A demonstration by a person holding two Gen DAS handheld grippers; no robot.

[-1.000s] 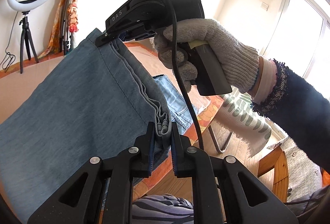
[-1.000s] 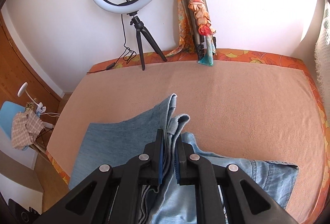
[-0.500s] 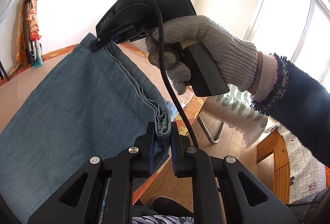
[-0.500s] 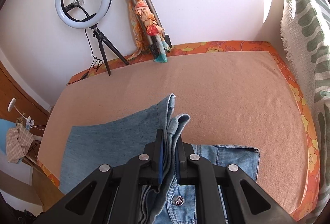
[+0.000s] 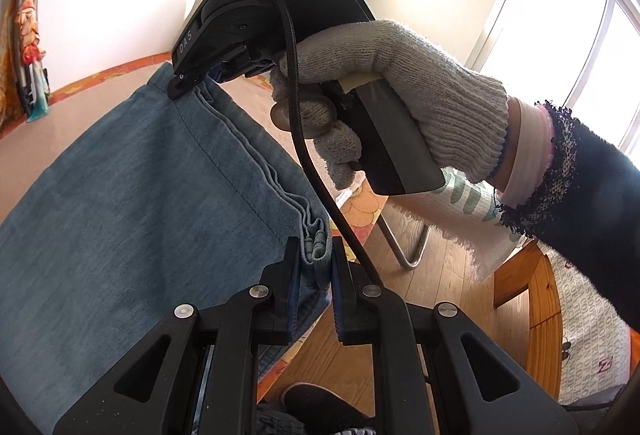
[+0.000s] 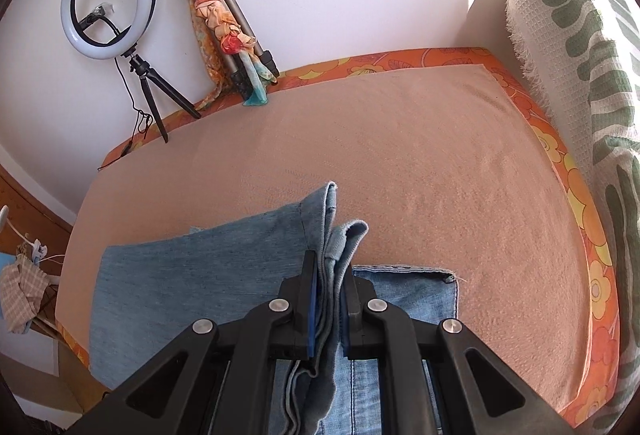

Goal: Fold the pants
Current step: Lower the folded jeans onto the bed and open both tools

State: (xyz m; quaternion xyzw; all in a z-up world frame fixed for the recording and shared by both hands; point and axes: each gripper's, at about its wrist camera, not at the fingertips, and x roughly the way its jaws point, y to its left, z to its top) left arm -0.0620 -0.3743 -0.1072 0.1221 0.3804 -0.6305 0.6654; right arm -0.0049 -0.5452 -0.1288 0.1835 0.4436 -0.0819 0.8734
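The pants are blue denim jeans (image 5: 140, 195), lifted and stretched between both grippers above a tan-covered table (image 6: 400, 155). My left gripper (image 5: 316, 255) is shut on the bunched hem layers at one corner. My right gripper (image 6: 331, 267) is shut on the hem layers at the other corner; in the left wrist view it (image 5: 192, 79) shows at the top, held by a gloved hand (image 5: 400, 83). In the right wrist view the waistband part (image 6: 404, 299) lies flat on the table below the fingers, and the leg panel (image 6: 192, 283) hangs to the left.
A ring light on a tripod (image 6: 108, 3) and a folded tripod wrapped in an orange scarf (image 6: 224, 27) stand at the table's far edge by the wall. A green-patterned white cloth (image 6: 580, 55) hangs at the right. A wooden floor and chair leg (image 5: 404, 243) lie below.
Both grippers, still holding the hem, have swung toward the right end of the table; the ring light has shifted left in the right wrist view and the waistband now lies squarer beneath it.
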